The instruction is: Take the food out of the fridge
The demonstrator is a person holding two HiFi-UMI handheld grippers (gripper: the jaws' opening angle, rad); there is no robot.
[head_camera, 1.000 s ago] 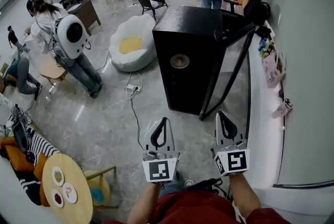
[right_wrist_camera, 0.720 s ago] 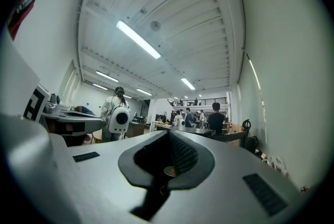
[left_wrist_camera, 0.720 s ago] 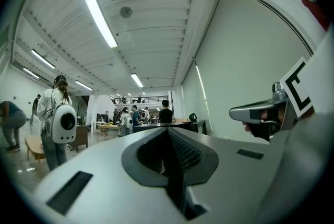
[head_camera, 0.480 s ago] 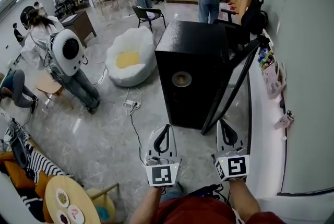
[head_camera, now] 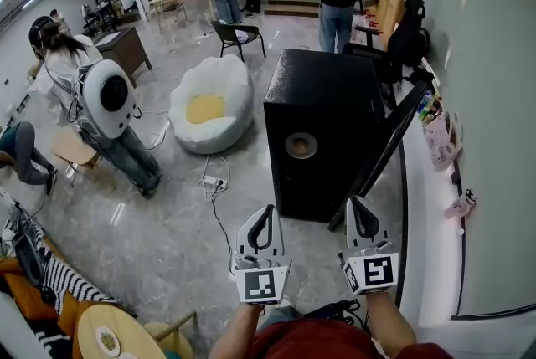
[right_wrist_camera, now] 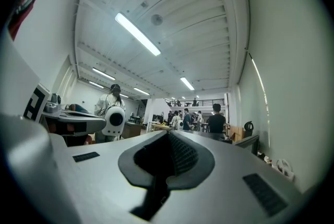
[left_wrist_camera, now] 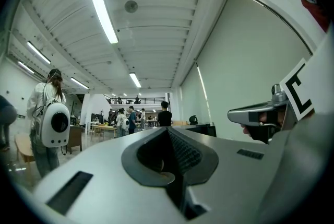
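- Black fridge (head_camera: 322, 110) upright on the grey floor (head_camera: 167, 215), near the middle of the scene and just beyond both grippers; round pale disc (head_camera: 301, 146) on its near side.
- Glass door (head_camera: 387, 150) open on the right of the fridge, slanting out toward the white ledge (head_camera: 429, 207) along the right wall.
- Inside of the fridge turned away from the head view; food not to be made out there.
- Left gripper (head_camera: 266, 210) low and near, pointing at the fridge's near left corner; clenched, jaws pressed together with nothing between them.
- Right gripper (head_camera: 358, 203) just right of it, pointing at the foot of the open door; likewise clenched and empty, apart from both door and fridge.
- White beanbag (head_camera: 209, 102) with a yellow centre left of the fridge, well apart from both grippers.
- White power strip (head_camera: 213, 182) with a dark cable on the floor, between beanbag and left gripper.
- Person with a round white backpack (head_camera: 105, 98) at the far left; more people at the far end of the room.
- Round wooden table (head_camera: 126, 336) with a plate on it at the near left edge.
- Small bags and packets (head_camera: 429, 85) on the ledge, right of the door.
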